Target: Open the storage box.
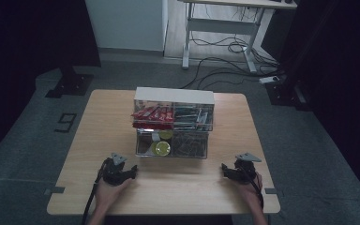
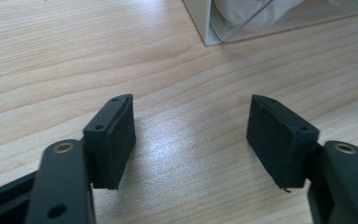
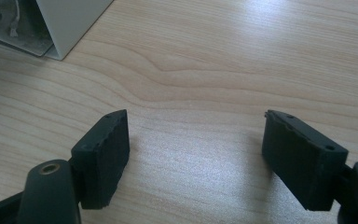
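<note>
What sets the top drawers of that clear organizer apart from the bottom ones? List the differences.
1. The top left drawer holds red packets; the bottom left drawer holds round yellow-green items.
2. The top right drawer holds dark, teal-tinted packs; the contents of the bottom right drawer are too dim to name.
3. The bottom drawers stand nearer the person than the top ones.

Shared: all are clear-fronted and sit in one organizer on the table.

Low in the high view, the left black two-jaw gripper (image 1: 132,171) and right black two-jaw gripper (image 1: 224,168) sit in the person's hands, jaws apart, nothing between them.
</note>
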A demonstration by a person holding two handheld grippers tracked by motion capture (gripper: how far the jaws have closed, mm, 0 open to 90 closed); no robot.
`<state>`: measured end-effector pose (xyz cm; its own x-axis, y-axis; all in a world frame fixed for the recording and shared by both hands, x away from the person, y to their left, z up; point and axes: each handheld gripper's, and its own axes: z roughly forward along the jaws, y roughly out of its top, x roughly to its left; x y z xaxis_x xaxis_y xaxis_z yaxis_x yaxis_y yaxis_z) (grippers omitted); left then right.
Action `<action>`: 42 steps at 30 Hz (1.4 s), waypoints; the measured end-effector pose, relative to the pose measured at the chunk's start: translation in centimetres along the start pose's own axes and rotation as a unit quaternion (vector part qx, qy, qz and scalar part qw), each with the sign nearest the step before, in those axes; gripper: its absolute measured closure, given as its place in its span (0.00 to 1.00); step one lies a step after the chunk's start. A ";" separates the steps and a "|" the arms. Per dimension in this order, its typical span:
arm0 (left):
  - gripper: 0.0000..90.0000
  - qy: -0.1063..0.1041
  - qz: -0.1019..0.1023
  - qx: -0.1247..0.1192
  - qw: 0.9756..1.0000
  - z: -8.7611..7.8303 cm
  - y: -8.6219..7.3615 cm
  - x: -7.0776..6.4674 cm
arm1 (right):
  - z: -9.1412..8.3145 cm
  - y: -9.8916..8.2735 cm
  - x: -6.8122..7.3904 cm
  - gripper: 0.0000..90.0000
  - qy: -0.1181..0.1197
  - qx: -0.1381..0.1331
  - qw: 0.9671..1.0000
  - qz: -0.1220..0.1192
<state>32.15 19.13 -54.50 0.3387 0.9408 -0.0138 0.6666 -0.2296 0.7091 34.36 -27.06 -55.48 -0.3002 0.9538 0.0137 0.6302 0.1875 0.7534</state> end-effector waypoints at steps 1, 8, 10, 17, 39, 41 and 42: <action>0.38 -0.004 -0.002 -0.002 1.000 -0.1 0.0 0.1 | 0.0 0.0 0.0 0.26 0.000 0.000 1.000 0.000; 0.46 -0.004 -0.017 -0.037 0.999 -1.7 0.5 0.5 | 0.0 0.0 0.0 0.27 -0.004 -0.001 1.000 0.001; 0.49 -0.009 -0.029 -0.046 0.998 -2.3 0.6 0.9 | 0.0 0.0 0.0 0.27 -0.004 -0.001 1.000 0.002; 0.69 -0.025 -0.044 -0.059 0.997 -3.3 1.0 1.5 | 0.0 0.0 -0.1 0.27 -0.004 -0.001 1.000 0.003; 0.99 -0.080 -0.019 -0.105 0.991 -8.1 3.4 0.4 | 0.0 0.0 -0.1 0.27 -0.006 -0.001 1.000 0.006; 1.00 -0.083 -0.017 -0.109 0.990 -8.5 3.7 0.2 | 0.0 0.0 -0.1 0.27 -0.006 -0.001 1.000 0.006; 1.00 -0.087 -0.013 -0.112 0.990 -8.7 4.0 0.1 | 0.0 0.0 -0.1 0.27 -0.006 -0.001 1.000 0.006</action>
<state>29.10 20.44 -45.54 0.4450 0.8843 -0.1414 0.5189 -0.1259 0.8455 34.43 -27.16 -55.48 -0.2837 0.9588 0.0139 0.6324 0.1762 0.7544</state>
